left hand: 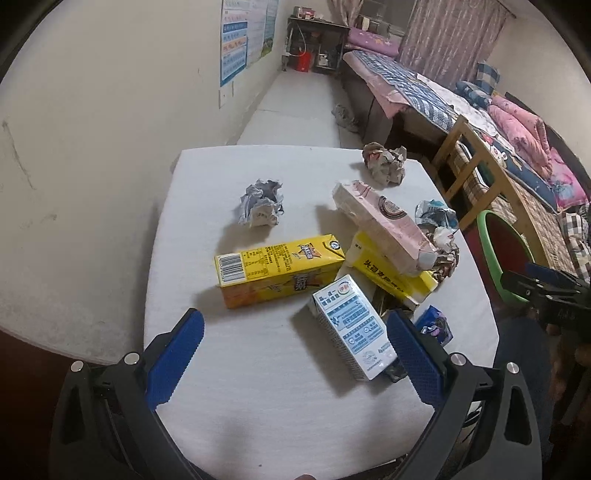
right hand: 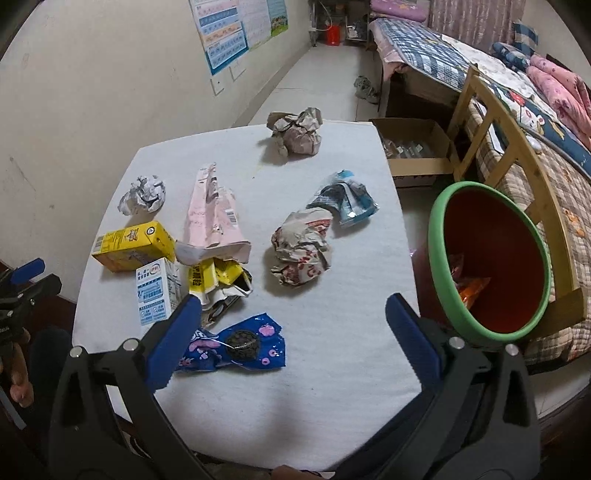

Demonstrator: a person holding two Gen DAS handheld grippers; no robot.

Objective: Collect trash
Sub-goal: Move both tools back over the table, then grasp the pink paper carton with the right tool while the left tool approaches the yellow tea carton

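Observation:
Trash lies on a white table [left hand: 258, 369] [right hand: 332, 350]. A yellow drink carton [left hand: 277, 273] [right hand: 133, 245], a white-and-blue milk carton [left hand: 351, 325] [right hand: 157, 291], a pink carton [left hand: 380, 225] [right hand: 212, 218] and a crushed yellow box [left hand: 391, 277] [right hand: 216, 278] cluster together. Crumpled paper balls [left hand: 260, 203] [right hand: 301, 245] and a blue cookie wrapper [right hand: 236, 345] lie around them. My left gripper [left hand: 295, 325] is open just short of the two cartons. My right gripper [right hand: 293, 314] hovers open, empty, over the near table. A red bin with a green rim [right hand: 491, 258] [left hand: 506, 254] stands right of the table.
A cardboard box [right hand: 413, 147] sits on the floor beyond the table. A wooden chair frame [right hand: 498, 122] and a bed [right hand: 443, 48] fill the right side. A wall with posters [right hand: 236, 33] runs along the left. Another paper ball [right hand: 295, 133] and a blue-grey wrapper [right hand: 347, 199] lie farther back.

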